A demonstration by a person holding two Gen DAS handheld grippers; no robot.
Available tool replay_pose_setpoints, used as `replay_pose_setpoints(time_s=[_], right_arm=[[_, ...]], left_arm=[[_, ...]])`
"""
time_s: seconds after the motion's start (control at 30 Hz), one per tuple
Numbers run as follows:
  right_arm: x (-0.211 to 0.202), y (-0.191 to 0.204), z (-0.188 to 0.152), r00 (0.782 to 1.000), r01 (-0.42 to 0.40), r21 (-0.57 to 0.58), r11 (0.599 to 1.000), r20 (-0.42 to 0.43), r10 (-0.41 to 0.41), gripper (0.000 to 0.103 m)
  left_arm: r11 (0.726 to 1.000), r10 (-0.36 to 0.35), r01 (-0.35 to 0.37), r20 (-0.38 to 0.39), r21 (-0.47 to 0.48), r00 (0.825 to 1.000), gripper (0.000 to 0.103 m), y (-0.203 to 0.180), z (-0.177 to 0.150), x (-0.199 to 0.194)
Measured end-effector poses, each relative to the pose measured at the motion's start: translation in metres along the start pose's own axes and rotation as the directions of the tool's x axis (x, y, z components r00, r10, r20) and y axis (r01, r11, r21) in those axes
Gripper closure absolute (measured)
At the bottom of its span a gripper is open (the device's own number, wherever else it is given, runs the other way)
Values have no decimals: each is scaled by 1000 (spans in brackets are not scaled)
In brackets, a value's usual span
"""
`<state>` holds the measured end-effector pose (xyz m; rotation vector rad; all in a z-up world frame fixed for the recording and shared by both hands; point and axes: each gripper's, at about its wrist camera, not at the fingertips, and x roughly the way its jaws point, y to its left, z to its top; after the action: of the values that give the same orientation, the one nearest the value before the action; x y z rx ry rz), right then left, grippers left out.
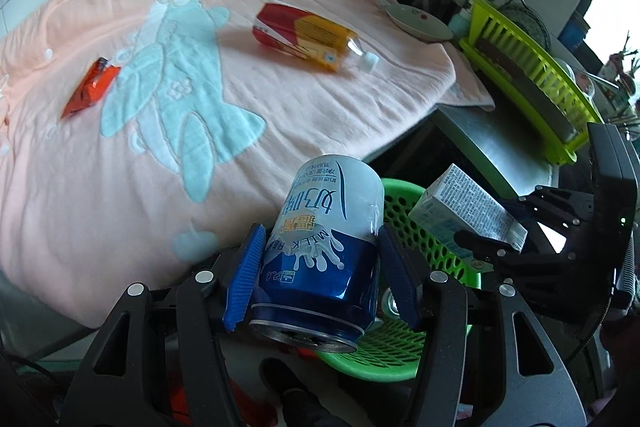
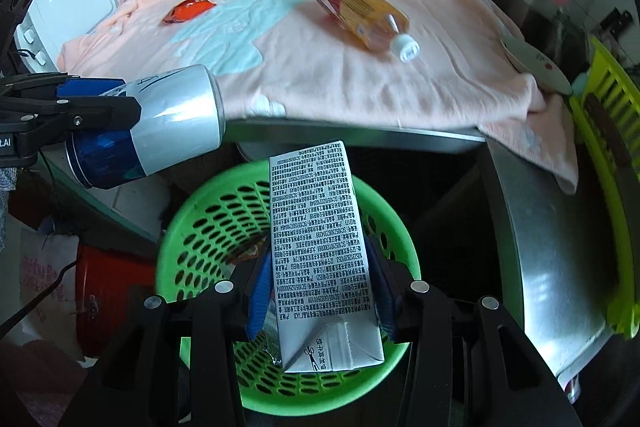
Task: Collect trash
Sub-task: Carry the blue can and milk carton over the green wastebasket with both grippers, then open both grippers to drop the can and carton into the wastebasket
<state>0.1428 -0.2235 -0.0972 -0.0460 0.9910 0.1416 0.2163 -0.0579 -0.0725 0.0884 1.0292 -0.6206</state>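
My left gripper (image 1: 320, 267) is shut on a blue and silver milk can (image 1: 324, 243), its blue pads pressed on both sides. The can (image 2: 160, 131) hangs to the left of a green perforated basket (image 2: 200, 223) that stands below the counter edge. My right gripper (image 2: 320, 291) is shut on a white milk carton (image 2: 316, 239) with black print, held right over the basket. In the left wrist view the carton (image 1: 464, 211) sits above the basket (image 1: 404, 211). An orange drink bottle (image 1: 308, 35) and a red wrapper (image 1: 90, 87) lie on the pink towel (image 1: 100, 187).
A plate (image 1: 420, 21) and a lime-green dish rack (image 1: 532, 75) stand at the right of the counter (image 2: 552, 239). A white appliance (image 2: 64, 15) sits at the left. A red bucket (image 2: 108, 291) and bags lie on the floor left of the basket.
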Motion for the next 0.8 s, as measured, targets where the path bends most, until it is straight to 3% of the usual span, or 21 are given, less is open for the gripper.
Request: replay_pose_setpoints(time_s=[0.3,0.8], right_arm=[[3,-9,-26,999,16,46,999,-36,-15,61],[1,-13,-29,999,24,59,998,-35,-22,59]], left_arm=[[1000,-14,15,-58,22,998,46,-19,-16,26],[999,-49,50,-109,0,993,48,-26,-23,45]])
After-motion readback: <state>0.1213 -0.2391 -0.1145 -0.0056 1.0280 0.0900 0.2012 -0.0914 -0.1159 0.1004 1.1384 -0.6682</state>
